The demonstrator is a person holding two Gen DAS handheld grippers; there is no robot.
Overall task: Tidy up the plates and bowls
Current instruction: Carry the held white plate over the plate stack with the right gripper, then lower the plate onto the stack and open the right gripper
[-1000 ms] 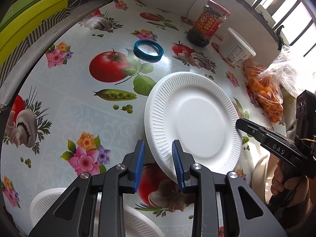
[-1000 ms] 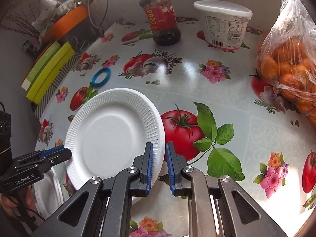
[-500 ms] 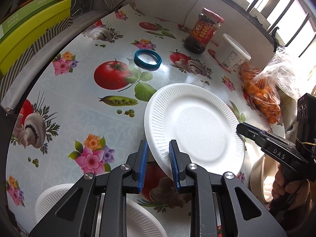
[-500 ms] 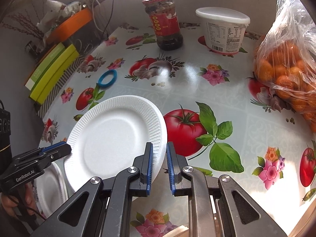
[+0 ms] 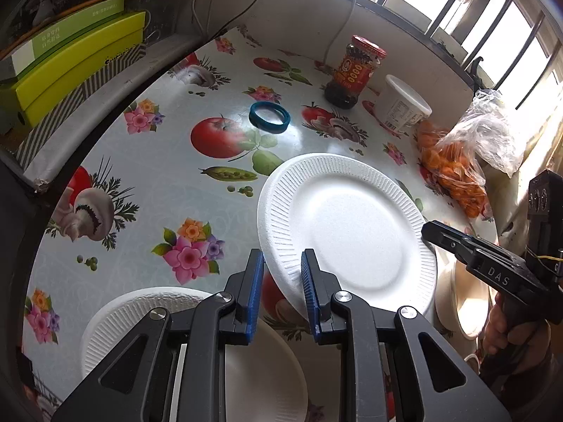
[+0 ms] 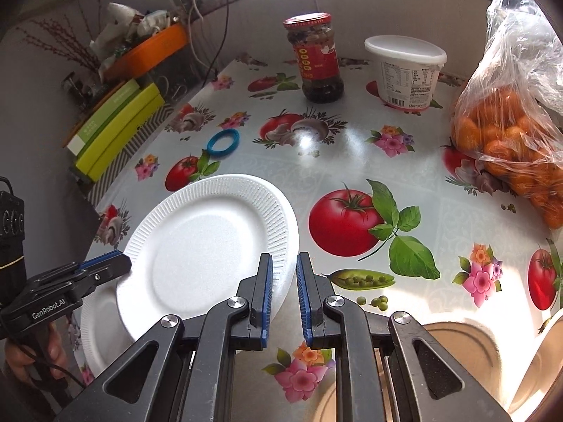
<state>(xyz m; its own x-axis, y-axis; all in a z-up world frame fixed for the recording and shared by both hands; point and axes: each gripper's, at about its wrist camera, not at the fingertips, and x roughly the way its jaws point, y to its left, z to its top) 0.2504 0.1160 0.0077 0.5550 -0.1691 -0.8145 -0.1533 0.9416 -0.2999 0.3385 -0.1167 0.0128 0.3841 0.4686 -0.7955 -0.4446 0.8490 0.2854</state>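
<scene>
Two handheld grippers share one white foam plate above a tablecloth printed with vegetables and flowers: the left gripper is clamped on the plate's left rim, over another white plate lying on the cloth. At right, the right gripper pinches the opposite rim, with tan bowls below. Behind stand a blue ring, a sauce jar, a white tub and bagged oranges.

Two white foam plates: one between the claws, one under the left claw. Two tan bowls below the right claw. Ahead: one jar, one white tub, one blue ring, one bag of oranges.
</scene>
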